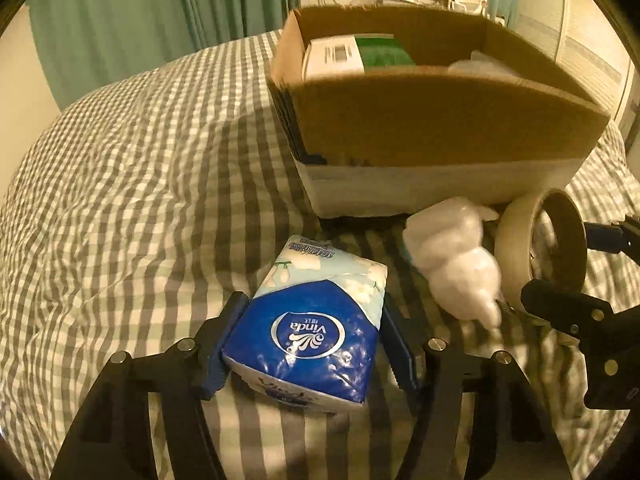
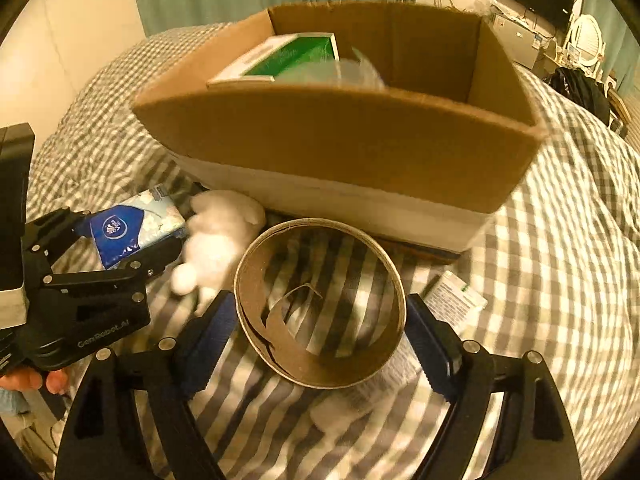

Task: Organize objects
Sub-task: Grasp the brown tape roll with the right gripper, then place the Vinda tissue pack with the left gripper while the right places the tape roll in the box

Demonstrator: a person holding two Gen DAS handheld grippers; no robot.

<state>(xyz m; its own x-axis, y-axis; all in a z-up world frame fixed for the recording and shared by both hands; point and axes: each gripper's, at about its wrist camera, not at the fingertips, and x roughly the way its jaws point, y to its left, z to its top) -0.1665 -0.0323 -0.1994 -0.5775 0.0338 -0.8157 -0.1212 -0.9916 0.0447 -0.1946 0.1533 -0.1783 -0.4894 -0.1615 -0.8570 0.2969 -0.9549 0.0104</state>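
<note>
My left gripper [image 1: 314, 340] is shut on a blue and white Vinda tissue pack [image 1: 320, 312], low over the checked bedspread [image 1: 140, 200]. My right gripper [image 2: 320, 344] is shut on a wide cardboard tape roll [image 2: 320, 372], one finger on each side of the ring. In the left wrist view that roll [image 1: 516, 244] is at the right, beside a white fluffy toy [image 1: 452, 256]. An open cardboard box [image 2: 340, 140] stands just beyond both grippers. The right wrist view shows the left gripper [image 2: 116, 236] and its tissue pack [image 2: 120, 228] at the left.
The box holds a green and white carton [image 2: 288, 56] and a clear plastic bag [image 2: 356, 72]. A small printed sachet [image 2: 456, 296] lies on the bed right of the roll. Green curtains [image 1: 160, 12] hang behind the bed. A hand [image 2: 32, 380] grips the left tool.
</note>
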